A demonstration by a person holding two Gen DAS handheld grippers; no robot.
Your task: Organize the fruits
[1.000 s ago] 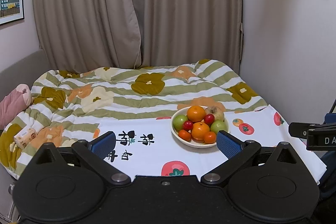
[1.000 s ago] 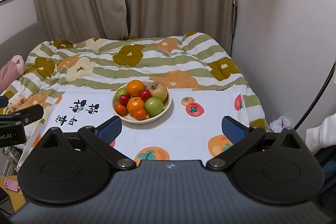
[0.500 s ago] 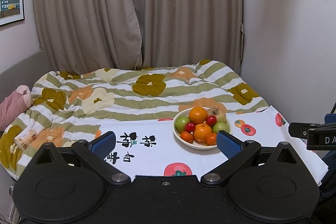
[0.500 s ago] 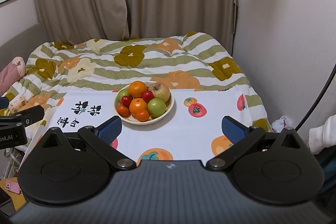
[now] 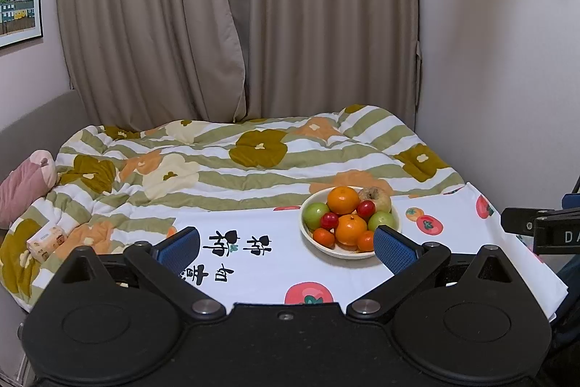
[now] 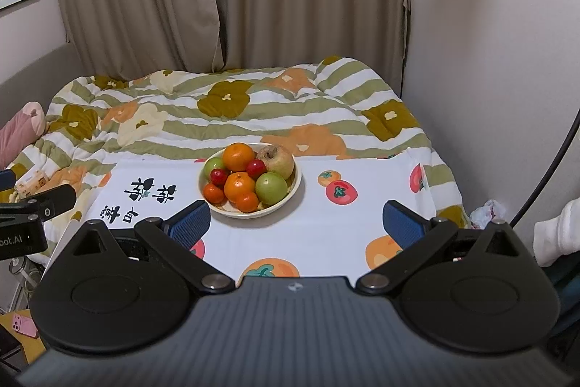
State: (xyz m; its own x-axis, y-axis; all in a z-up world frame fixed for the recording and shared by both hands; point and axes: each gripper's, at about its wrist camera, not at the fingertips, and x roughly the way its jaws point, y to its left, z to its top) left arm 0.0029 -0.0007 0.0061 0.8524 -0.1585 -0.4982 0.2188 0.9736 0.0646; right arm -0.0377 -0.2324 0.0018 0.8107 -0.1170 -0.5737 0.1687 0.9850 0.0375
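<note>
A cream bowl [image 5: 339, 253] [image 6: 295, 187] sits on a white fruit-print cloth [image 5: 253, 263] [image 6: 326, 231] on a bed. It holds oranges [image 5: 343, 199] [image 6: 238, 156], green apples [image 5: 316, 213] [image 6: 271, 187], small red fruits [image 5: 365, 208] [image 6: 256, 168], small tangerines [image 5: 323, 237] [image 6: 213, 192] and a brownish apple [image 5: 375, 197] [image 6: 276, 159]. My left gripper [image 5: 286, 243] is open and empty, near and left of the bowl. My right gripper [image 6: 295, 223] is open and empty, just in front of the bowl.
A striped floral quilt [image 5: 235, 165] covers the bed beyond the cloth. A pink pillow [image 5: 21, 187] and a tissue pack [image 5: 47, 242] lie at the left. Curtains [image 5: 235, 24] hang behind; a wall [image 6: 489, 60] stands at the right. A pink phone [image 6: 23, 324] lies low left.
Both grippers have moved slightly forward toward the bowl; it looks a little nearer in both views. Both stay open and empty.
</note>
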